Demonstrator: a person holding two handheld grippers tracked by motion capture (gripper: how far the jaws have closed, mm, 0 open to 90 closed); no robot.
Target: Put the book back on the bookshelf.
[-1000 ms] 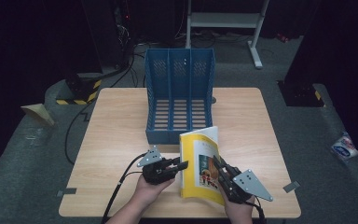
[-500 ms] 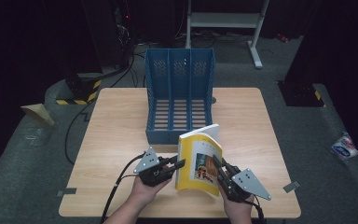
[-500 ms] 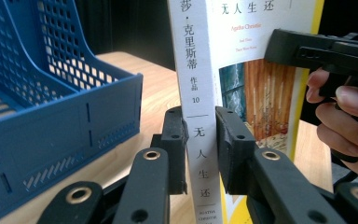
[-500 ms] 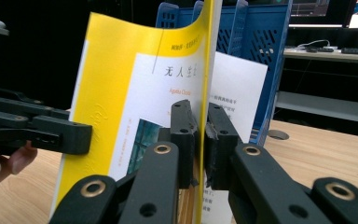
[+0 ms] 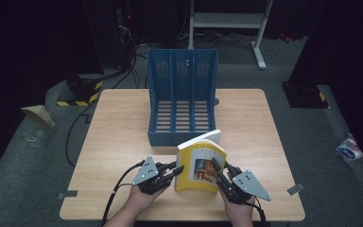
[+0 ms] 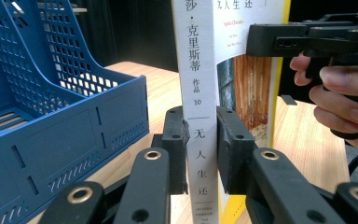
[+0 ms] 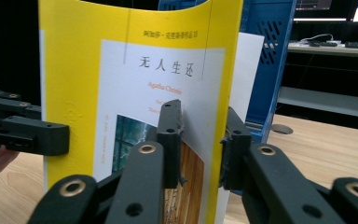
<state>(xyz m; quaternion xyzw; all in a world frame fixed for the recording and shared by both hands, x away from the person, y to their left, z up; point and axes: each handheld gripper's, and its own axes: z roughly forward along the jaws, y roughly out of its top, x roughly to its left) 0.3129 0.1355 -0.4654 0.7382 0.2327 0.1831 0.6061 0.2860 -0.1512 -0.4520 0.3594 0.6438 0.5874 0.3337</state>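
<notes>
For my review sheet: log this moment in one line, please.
book: upright, before rack | left tongs: shut on spine | right tongs: just opening, fore edge between them

Glossy yellow paper book, perforated blue plastic file rack, matt wood-grain table, matt black plastic jaws

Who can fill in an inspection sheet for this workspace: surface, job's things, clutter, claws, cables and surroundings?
Surface: wooden table, bare apart from the work.
Job's things: yellow book held upright; blue file rack behind it.
Clutter: nothing seen on the table.
Claws: left claw shut on the book's spine; right claw has just been opening, front edge of the book between its jaws.
Cables: black cable trails from the left claw.
Surroundings: dark floor, metal stand.
</notes>
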